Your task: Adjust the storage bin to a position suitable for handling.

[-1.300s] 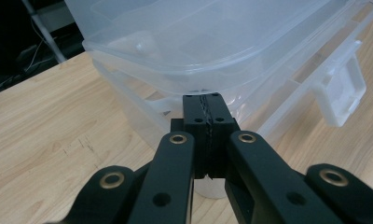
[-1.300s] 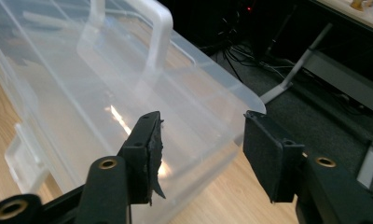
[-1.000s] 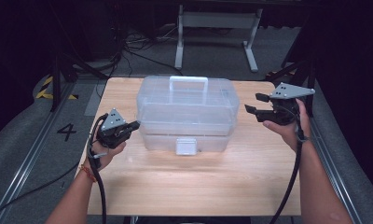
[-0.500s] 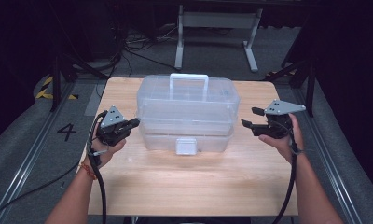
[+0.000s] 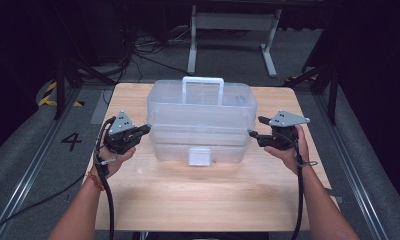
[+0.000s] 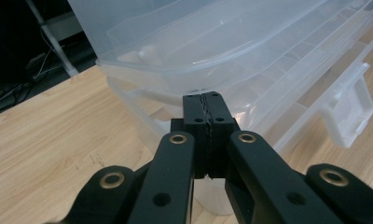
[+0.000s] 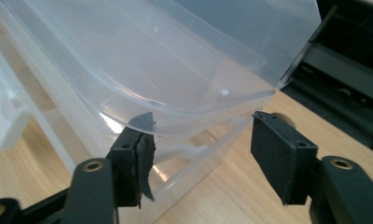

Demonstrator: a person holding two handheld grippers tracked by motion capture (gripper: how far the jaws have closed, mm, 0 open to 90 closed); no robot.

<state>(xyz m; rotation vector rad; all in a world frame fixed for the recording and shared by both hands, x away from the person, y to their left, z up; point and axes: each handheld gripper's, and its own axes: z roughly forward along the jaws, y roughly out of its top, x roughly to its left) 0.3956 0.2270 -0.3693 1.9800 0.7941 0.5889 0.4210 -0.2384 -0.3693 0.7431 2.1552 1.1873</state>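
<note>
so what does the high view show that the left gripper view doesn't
High view alone: the box's white handle on top, the right gripper with fingers apart at the box's right end, both forearms, and the floor. Left gripper view alone: the left gripper with fingers pressed together and nothing between them, close to the box's lower tier. Both share the clear plastic box, its front latch and the wooden table.

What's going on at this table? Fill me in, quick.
A person stands at a wooden table with a gripper in each hand, working on a clear plastic storage box with a white handle and a front latch. The left gripper, jaws shut, sits at the box's left end. The right gripper, jaws open, sits at the right end, its pads either side of the corner rim without pressing it.
</note>
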